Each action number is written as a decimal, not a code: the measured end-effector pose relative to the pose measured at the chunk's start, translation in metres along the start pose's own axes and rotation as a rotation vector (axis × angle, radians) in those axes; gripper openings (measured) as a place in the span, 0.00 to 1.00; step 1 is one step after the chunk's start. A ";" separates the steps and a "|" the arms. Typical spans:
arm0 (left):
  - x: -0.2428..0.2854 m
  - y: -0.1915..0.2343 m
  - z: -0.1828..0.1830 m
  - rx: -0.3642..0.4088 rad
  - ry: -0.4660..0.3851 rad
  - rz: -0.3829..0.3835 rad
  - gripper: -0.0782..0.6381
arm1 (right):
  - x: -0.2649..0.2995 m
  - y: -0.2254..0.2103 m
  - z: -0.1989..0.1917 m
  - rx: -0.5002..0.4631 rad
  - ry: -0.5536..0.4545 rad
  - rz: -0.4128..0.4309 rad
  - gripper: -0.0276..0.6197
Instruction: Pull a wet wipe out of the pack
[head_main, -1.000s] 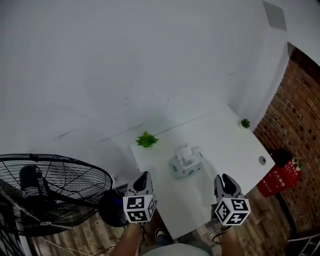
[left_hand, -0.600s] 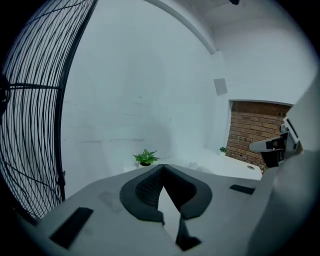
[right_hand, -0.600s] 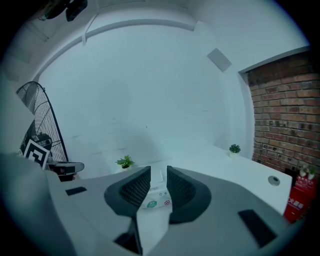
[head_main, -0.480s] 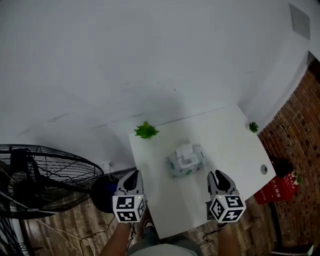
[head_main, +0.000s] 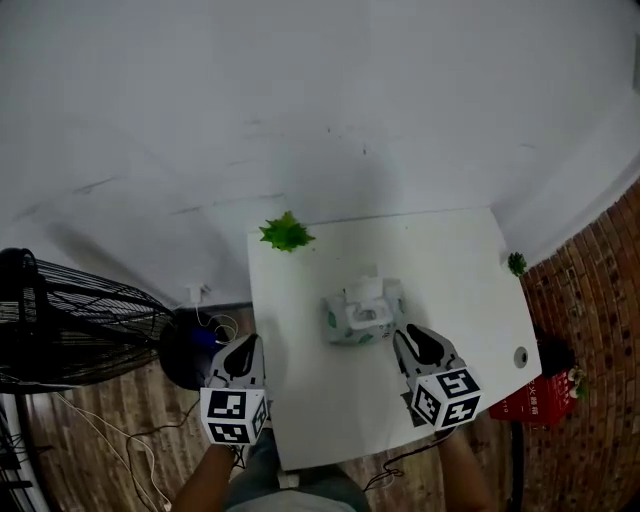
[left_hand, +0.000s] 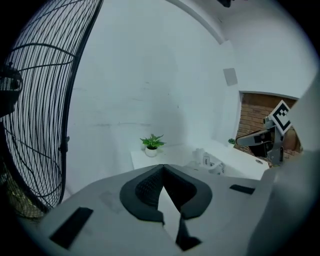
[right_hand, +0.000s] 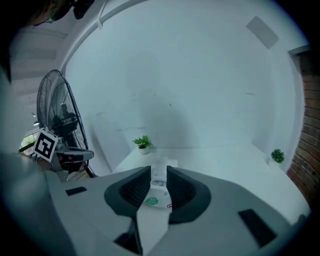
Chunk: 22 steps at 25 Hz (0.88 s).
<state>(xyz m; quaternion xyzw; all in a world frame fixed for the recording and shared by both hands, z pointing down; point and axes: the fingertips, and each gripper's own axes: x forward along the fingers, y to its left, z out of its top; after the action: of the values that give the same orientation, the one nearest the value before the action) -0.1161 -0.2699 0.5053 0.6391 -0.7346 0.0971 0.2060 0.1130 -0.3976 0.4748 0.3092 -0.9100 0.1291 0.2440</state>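
Left tongs (head_main: 244, 347): yours are closed, tips meeting, empty, just off the surface's (head_main: 450, 270) left edge.
Right tongs (head_main: 407, 338): yours stand slightly parted, gripping nothing, aimed at the wipe pack (head_main: 362, 312).
Wipe pack: mid-surface, just ahead of your right tongs.

right claw (head_main: 410, 338) has moved closer to the wipe pack (head_main: 362, 312).

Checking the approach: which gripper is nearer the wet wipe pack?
Right. The right gripper sits just short of the pack; the left gripper hangs beside the left edge of the table.
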 end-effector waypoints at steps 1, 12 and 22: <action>0.000 -0.001 -0.003 -0.007 0.006 0.003 0.11 | 0.005 0.000 -0.002 -0.023 0.020 0.026 0.20; 0.003 0.003 -0.036 -0.061 0.064 0.059 0.11 | 0.054 0.004 -0.010 -0.378 0.207 0.276 0.18; 0.003 0.012 -0.050 -0.075 0.095 0.113 0.11 | 0.088 0.007 -0.024 -0.604 0.333 0.484 0.18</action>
<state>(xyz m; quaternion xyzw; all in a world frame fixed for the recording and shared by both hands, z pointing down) -0.1190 -0.2502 0.5531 0.5831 -0.7621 0.1114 0.2585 0.0569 -0.4271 0.5410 -0.0240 -0.9015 -0.0418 0.4301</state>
